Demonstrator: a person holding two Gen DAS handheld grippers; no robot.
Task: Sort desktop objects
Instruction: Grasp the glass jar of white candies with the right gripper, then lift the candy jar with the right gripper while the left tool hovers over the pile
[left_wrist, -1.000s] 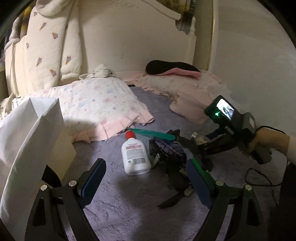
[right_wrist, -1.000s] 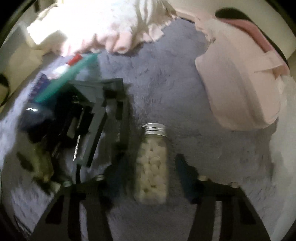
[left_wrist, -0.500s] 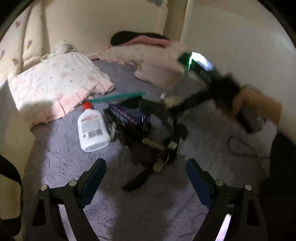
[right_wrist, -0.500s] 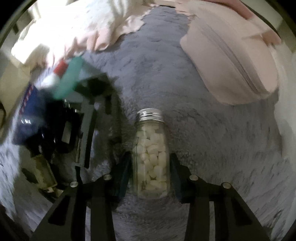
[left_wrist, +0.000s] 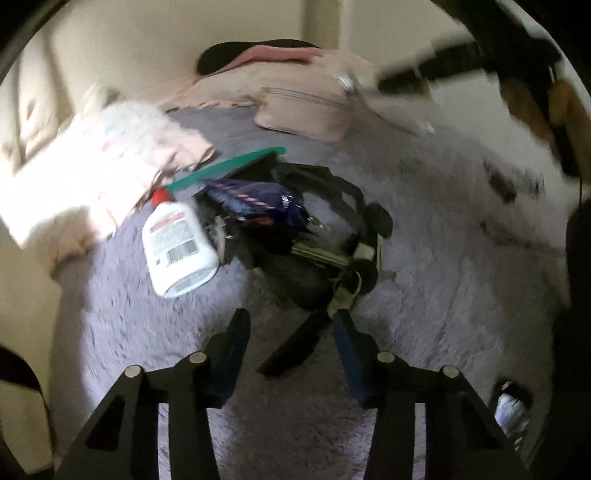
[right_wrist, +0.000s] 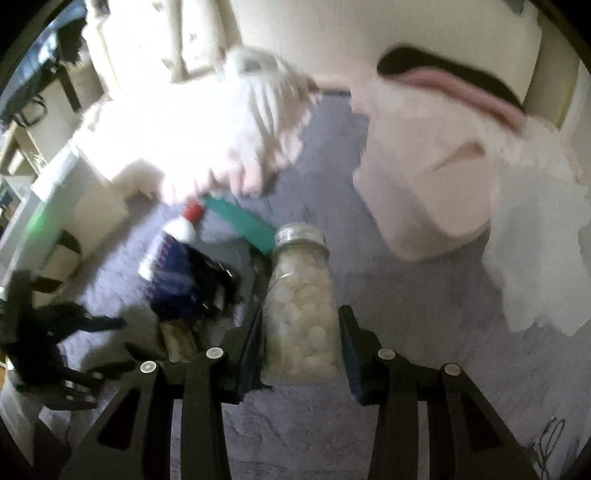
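My right gripper (right_wrist: 301, 332) is shut on a clear glass bottle (right_wrist: 301, 310) of white tablets with a silver cap, held above the grey blanket (right_wrist: 424, 369). My left gripper (left_wrist: 291, 343) is open and empty, low over the blanket (left_wrist: 424, 314), with a black strap (left_wrist: 295, 343) between its fingers. Just ahead lies a pile: a white bottle with a red cap (left_wrist: 175, 243), a green flat stick (left_wrist: 229, 168), a dark blue pouch (left_wrist: 255, 201) and black strapped gear (left_wrist: 332, 236). The pile also shows in the right wrist view (right_wrist: 184, 273).
A floral pillow (left_wrist: 92, 166) lies at the left and a pink cushion (left_wrist: 306, 107) at the back. A pale wall runs behind. The right arm and hand (left_wrist: 517, 74) are blurred at the upper right. A paper bag (right_wrist: 55, 206) stands at the left.
My right gripper closed on the tablet bottle and lifted it off the blanket. My left gripper moved forward and right over the pile and its fingers narrowed.
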